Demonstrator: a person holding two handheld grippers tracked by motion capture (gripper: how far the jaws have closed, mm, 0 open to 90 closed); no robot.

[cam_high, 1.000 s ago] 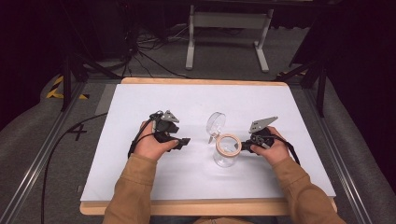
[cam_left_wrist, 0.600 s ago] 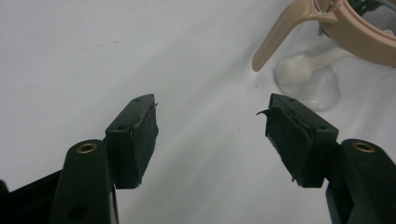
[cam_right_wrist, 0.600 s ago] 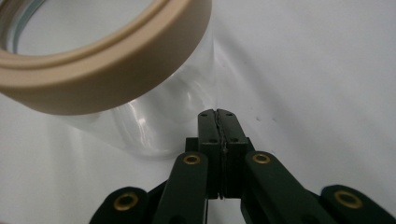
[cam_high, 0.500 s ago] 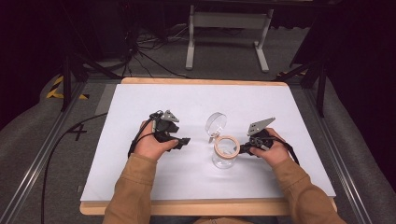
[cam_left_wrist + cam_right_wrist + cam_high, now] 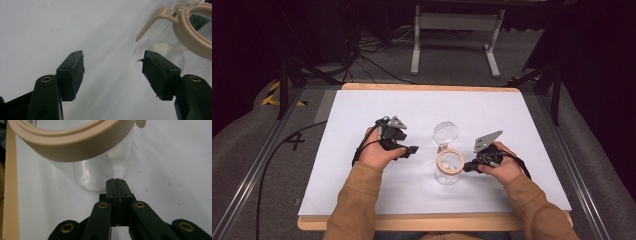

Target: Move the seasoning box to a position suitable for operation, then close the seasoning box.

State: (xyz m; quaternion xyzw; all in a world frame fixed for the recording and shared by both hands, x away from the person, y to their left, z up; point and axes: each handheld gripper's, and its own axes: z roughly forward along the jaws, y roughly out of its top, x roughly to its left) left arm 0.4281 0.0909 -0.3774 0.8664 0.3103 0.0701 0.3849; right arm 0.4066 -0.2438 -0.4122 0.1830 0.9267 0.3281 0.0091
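A clear glass jar (image 5: 449, 170) with a tan collar and its round lid (image 5: 445, 133) swung open stands on the white desk (image 5: 362, 200), nearer the front edge than the back. The right gripper (image 5: 468, 166), jaws pressed together, points at the jar's right side. The left gripper (image 5: 412, 149), jaws spread and empty, sits near its left.
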